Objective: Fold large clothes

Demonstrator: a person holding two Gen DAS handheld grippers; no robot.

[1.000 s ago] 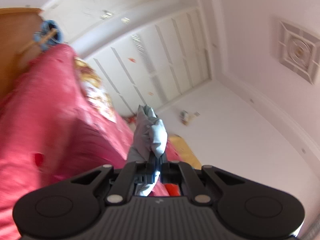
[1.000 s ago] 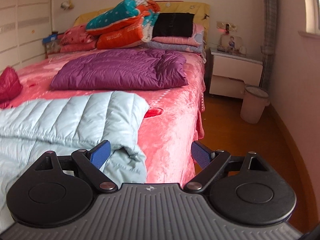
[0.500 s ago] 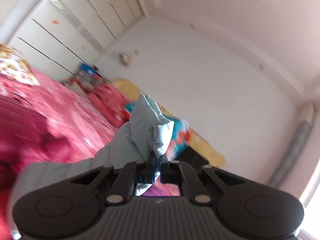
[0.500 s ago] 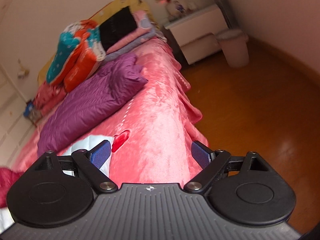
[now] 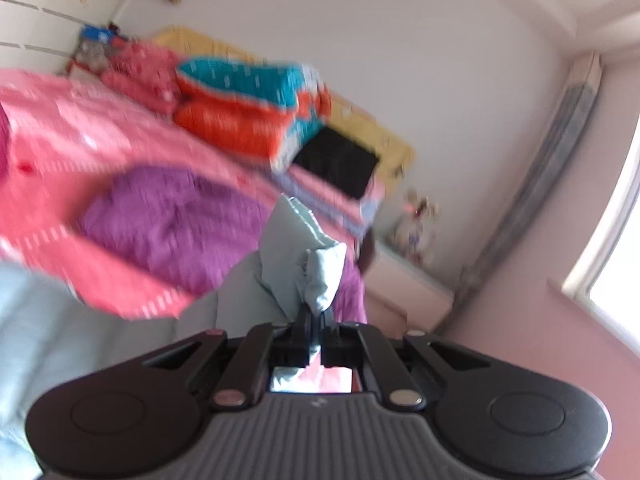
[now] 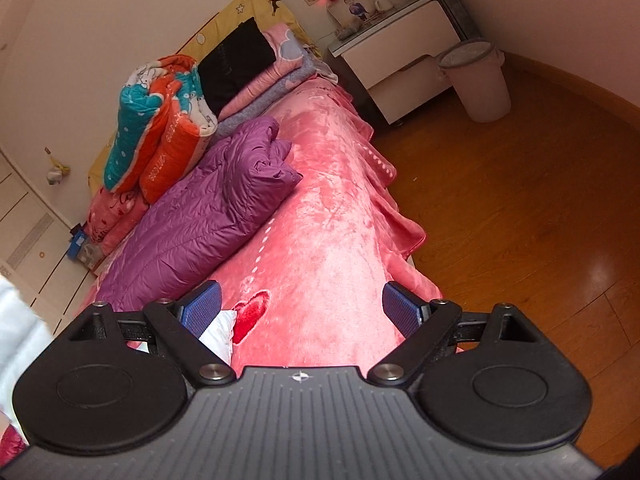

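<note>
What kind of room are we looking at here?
Most likely a home bedroom. A bed with a pink bedspread fills the view, folded quilts are stacked at its head, and a white nightstand stands beside it on a wooden floor.

Pale walls, wooden floor [image 6: 520, 200], white nightstand [image 6: 400, 64], pink bin [image 6: 480, 84], bright window [image 5: 616, 248]
</note>
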